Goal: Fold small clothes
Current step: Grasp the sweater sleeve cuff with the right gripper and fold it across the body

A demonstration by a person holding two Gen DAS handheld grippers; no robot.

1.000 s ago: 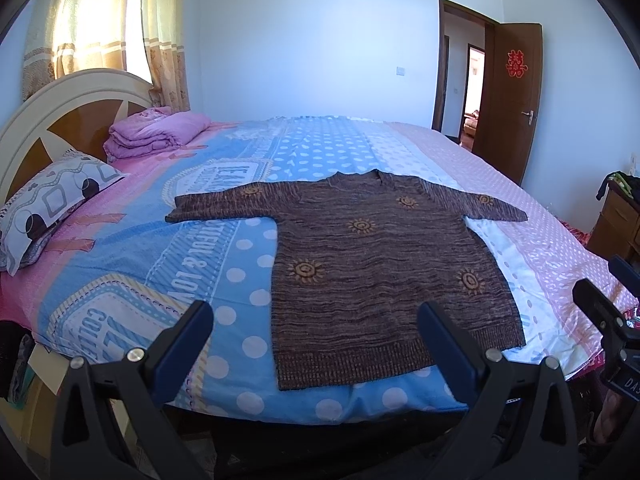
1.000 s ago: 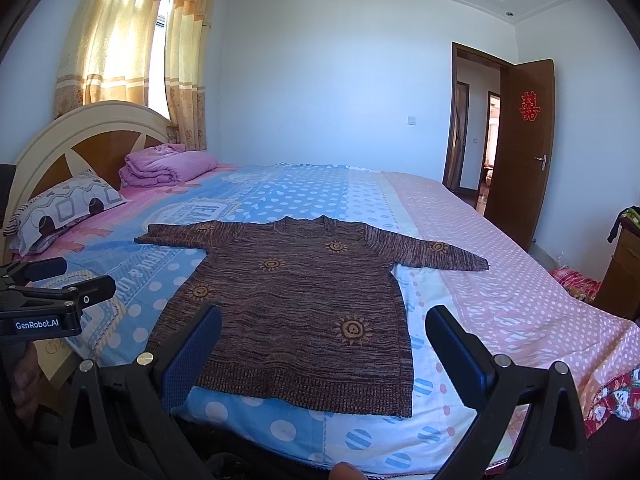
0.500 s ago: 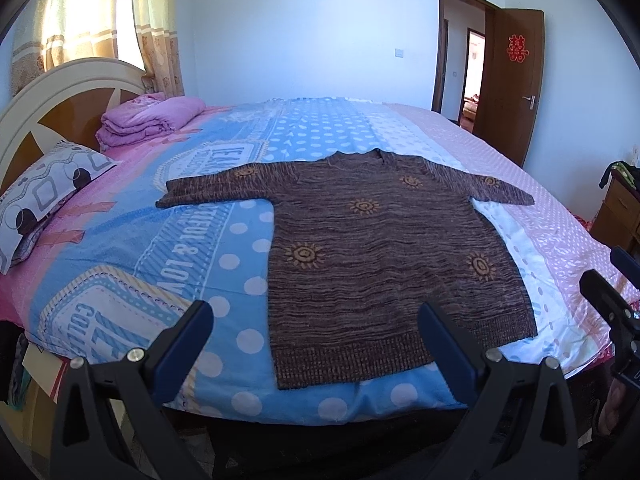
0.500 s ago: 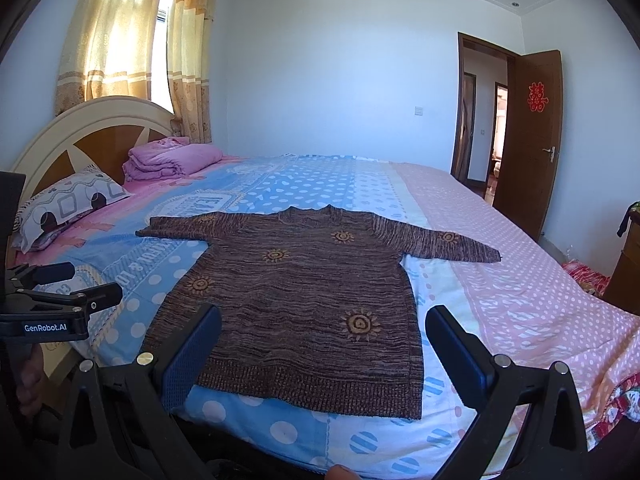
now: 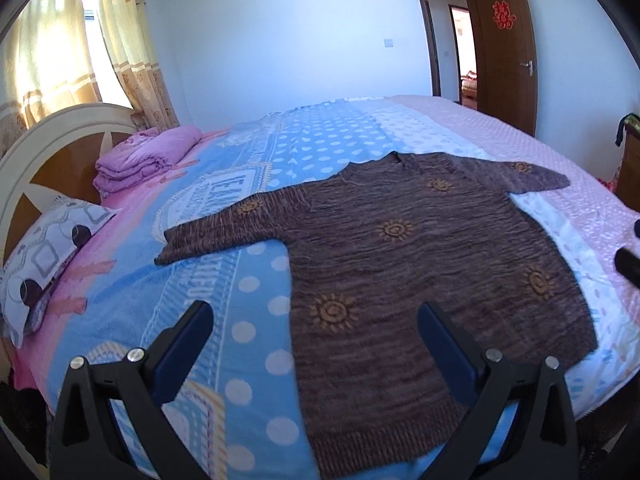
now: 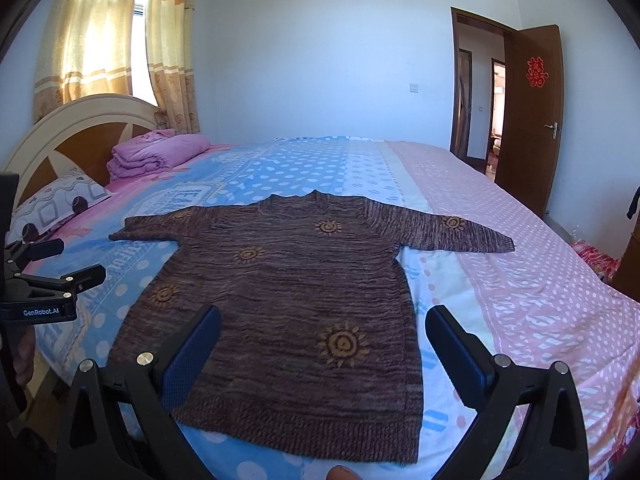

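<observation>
Both my grippers have edged closer over the bed (image 6: 520,280). Pink folded blanket (image 6: 160,154) lies far off; the sweater (image 6: 304,300) lies flat beneath spread fingers (image 5: 188,344), untouched

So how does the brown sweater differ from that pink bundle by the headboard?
The brown sweater lies spread flat with both sleeves out; the pink bundle is already folded into a thick stack. The sweater is a striped knit with orange sun motifs; the bundle is plain pink. The sweater sits at the near edge, in front of both open tools; the bundle rests far back by the headboard. Both lie on the bed, untouched.
</observation>
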